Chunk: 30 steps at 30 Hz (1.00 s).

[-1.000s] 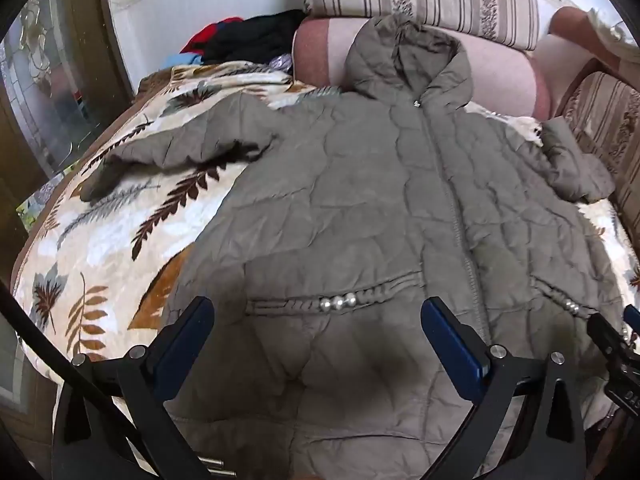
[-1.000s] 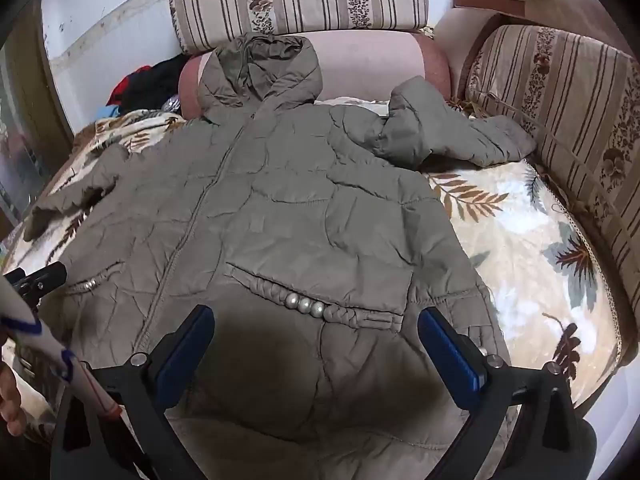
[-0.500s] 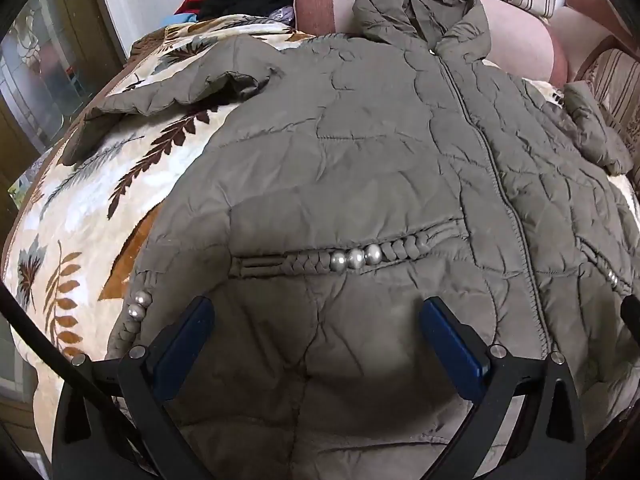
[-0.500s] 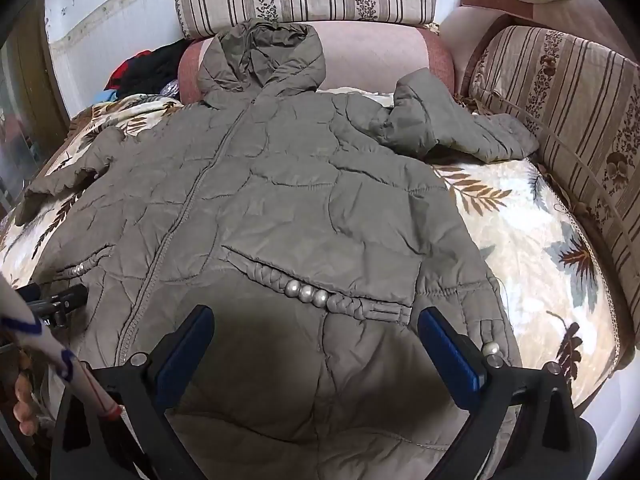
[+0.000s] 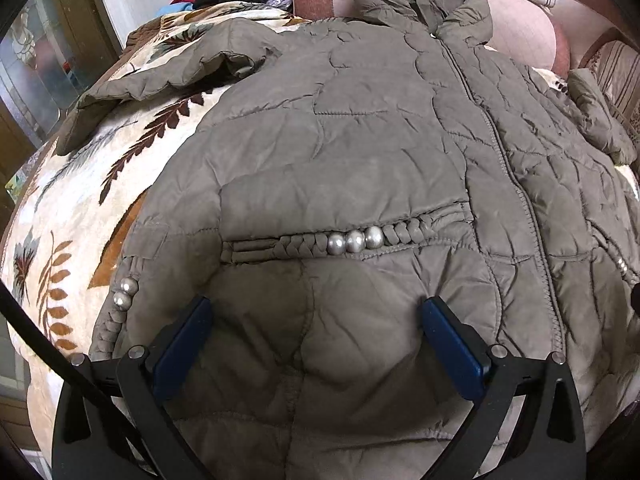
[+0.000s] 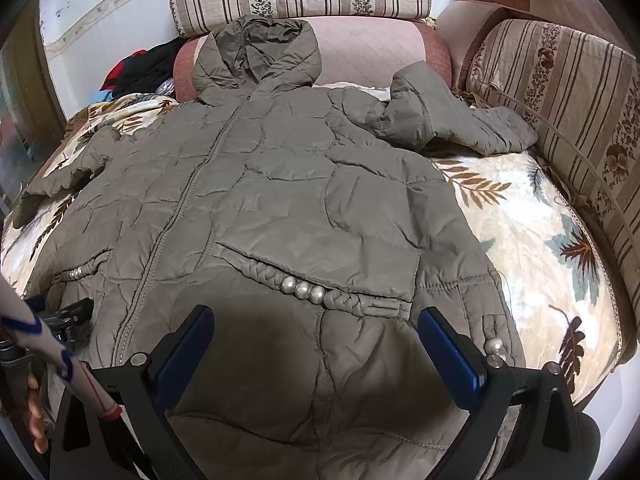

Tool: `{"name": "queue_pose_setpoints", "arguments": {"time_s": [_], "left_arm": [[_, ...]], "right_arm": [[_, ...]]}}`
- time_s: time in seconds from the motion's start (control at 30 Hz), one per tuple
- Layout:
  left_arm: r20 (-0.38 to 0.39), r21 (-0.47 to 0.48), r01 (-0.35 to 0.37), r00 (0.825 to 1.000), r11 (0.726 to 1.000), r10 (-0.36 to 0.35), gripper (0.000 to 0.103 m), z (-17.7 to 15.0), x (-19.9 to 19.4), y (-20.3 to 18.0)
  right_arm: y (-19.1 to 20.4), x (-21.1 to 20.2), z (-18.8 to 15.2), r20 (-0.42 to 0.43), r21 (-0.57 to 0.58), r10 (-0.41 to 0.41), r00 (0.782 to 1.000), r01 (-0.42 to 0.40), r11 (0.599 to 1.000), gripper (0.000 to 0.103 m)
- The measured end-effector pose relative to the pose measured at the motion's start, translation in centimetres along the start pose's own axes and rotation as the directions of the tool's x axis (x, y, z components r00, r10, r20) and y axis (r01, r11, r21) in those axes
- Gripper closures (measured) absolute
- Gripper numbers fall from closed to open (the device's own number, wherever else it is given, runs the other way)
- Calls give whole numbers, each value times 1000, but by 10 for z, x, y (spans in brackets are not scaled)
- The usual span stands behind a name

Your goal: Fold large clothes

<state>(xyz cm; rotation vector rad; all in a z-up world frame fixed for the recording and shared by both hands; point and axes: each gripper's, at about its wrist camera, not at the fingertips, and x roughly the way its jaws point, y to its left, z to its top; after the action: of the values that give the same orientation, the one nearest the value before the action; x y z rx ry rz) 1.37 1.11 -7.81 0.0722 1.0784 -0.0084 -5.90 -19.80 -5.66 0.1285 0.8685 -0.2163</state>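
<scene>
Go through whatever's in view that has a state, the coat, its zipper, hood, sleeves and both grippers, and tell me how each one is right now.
Coat: spread flat, front up, not yet folded.
Zipper: closed.
Hood: resting up against the pink cushion.
Sleeve on the striped-cushion side: bent and bunched.
Other sleeve: stretched out over the leaf-print blanket.
Left gripper: open, holding nothing.
Right gripper: open, holding nothing.

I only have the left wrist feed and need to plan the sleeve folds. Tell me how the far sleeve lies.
Observer: The right sleeve is bent, its cuff pointing at the striped cushion.
Operator: Report the right gripper.
Observer: The right gripper is open above the jacket hem, below the pocket beads.
Operator: Check that side seam.
Observer: Two more beads sit there, beside the leaf blanket.
</scene>
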Motion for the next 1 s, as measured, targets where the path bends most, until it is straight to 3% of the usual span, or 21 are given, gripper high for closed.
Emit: {"name": "queue_pose_setpoints", "arguments": {"time_s": [0.17,0.3,0.47,0.57,0.63,0.73,0.77,0.8,0.83,0.87,0.93,1.0], "left_arm": [[68,-26,56,996,998,-54,0,3,-30,14],[142,-59,30,990,998,-21,0,14,-52,39],[108,-156,29,994,987,-12,0,20,-41,96],[56,-179,91,995,980,-82,0,20,-22,117],[31,-180,140,990,974,-136,0,15,-12,123],[-22,-198,271,960,942,-280,0,7,7,123],[-36,-201,283,955,938,-295,0,5,11,120],[-43,-185,271,958,945,-283,2,3,12,115],[-49,-162,244,966,956,-255,15,0,11,110],[-57,-142,221,971,965,-231,27,-3,9,104],[-59,-129,221,971,967,-230,43,-8,3,97],[-65,-124,214,973,969,-223,51,-17,-3,83]], "right_arm": [[-12,-6,3,21,21,-25,999,25,999,0],[-39,-10,11,27,85,-68,997,66,994,0],[-84,-12,11,-1,138,-129,992,128,982,0],[-112,-6,7,-51,172,-123,991,130,976,0],[-128,2,3,-101,216,-63,993,84,973,0],[-136,16,-6,-148,257,25,989,14,966,0],[-136,20,-8,-158,264,48,986,-5,965,1],[-134,25,-10,-168,266,76,983,-29,963,8],[-131,27,-11,-174,266,107,979,-58,962,15],[-128,28,-11,-179,265,139,974,-89,960,36],[-123,26,-9,-184,251,153,971,-104,962,53],[-126,24,-7,-187,245,162,969,-114,963,73]]}}
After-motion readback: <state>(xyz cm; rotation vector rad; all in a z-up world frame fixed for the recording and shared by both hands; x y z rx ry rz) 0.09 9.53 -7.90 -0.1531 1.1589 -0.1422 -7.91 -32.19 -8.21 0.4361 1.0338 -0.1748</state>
